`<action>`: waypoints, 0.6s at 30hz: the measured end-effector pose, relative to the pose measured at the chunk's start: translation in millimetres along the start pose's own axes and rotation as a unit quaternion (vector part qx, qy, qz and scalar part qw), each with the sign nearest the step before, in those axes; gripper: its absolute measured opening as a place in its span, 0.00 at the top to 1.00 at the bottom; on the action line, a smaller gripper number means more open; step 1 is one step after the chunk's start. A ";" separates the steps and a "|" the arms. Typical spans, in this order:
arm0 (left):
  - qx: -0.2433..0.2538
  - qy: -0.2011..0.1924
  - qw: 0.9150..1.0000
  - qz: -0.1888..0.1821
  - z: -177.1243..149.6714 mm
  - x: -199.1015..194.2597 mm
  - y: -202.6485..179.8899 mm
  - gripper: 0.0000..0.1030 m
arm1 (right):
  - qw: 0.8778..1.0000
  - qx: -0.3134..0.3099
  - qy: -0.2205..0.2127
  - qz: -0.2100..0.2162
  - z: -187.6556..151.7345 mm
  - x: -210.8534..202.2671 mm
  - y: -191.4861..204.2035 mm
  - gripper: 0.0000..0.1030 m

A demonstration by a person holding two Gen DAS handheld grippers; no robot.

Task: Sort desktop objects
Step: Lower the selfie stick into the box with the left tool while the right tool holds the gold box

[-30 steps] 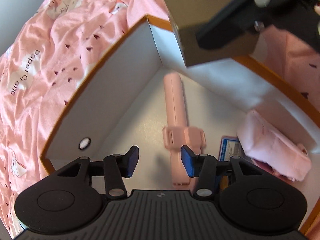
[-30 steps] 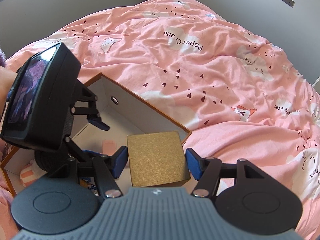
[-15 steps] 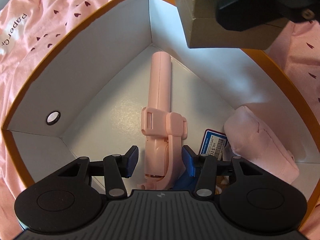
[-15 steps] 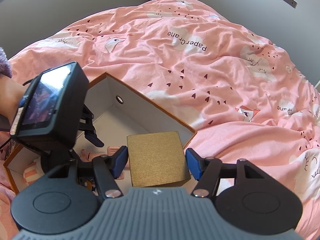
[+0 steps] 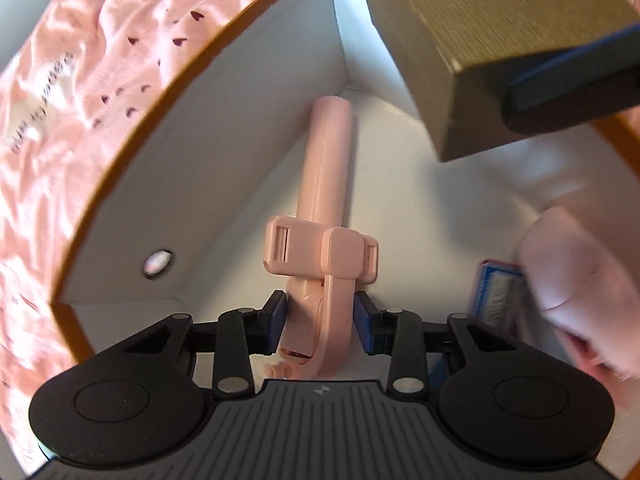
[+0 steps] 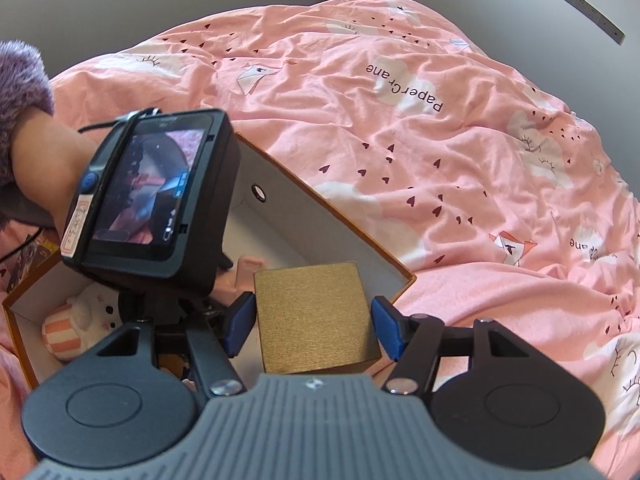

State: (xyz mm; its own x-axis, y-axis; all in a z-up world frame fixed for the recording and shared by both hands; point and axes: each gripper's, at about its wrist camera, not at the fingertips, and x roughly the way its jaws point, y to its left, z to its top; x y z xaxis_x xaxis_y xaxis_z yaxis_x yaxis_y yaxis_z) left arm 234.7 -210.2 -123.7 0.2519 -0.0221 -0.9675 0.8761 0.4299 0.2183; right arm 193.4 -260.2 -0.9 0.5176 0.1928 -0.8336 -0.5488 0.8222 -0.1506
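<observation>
Pink bedding point(image 6: 420, 152) printed with hearts and paper cranes covers the bed, and on it sits an orange-edged box point(image 5: 192, 128) with white inner walls. On the box floor lies a pink phone holder point(image 5: 320, 236), its long handle pointing toward the far corner and its clamp end nearest the camera. The left gripper point(image 5: 320, 318) reaches down into the box with its blue pads on either side of the holder's clamp end; the jaws are closing, with narrow gaps to the plastic visible on both sides. To the right lie a blue card point(image 5: 496, 296) and a pink pouch point(image 5: 580, 280), touching. Above the box's far edge, the right gripper point(image 6: 312, 318) clamps a gold box point(image 6: 316, 316). A striped plush toy point(image 6: 80, 320) rests in the box's near corner.
</observation>
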 end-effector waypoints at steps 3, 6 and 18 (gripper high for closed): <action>0.019 0.001 0.999 0.029 3.6 2.0 2.9 0.65 | 1.000 -0.010 0.000 0.003 1.8 2.7 1.3 0.37; 0.020 0.003 0.998 0.062 8.4 4.7 10.7 0.72 | 1.000 -0.016 0.000 0.005 4.5 6.3 2.1 0.37; 0.006 -0.011 0.998 0.054 20.3 1.6 19.1 0.68 | 0.999 -0.044 0.004 0.012 9.2 14.3 5.9 0.37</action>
State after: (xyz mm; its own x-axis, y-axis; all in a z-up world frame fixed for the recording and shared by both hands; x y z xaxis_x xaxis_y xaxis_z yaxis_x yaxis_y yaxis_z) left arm 260.2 -220.3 -118.5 0.3532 0.0039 -0.9355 0.8483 0.4204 0.3221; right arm 203.6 -247.6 -8.8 0.4982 0.2073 -0.8419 -0.6175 0.7665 -0.1767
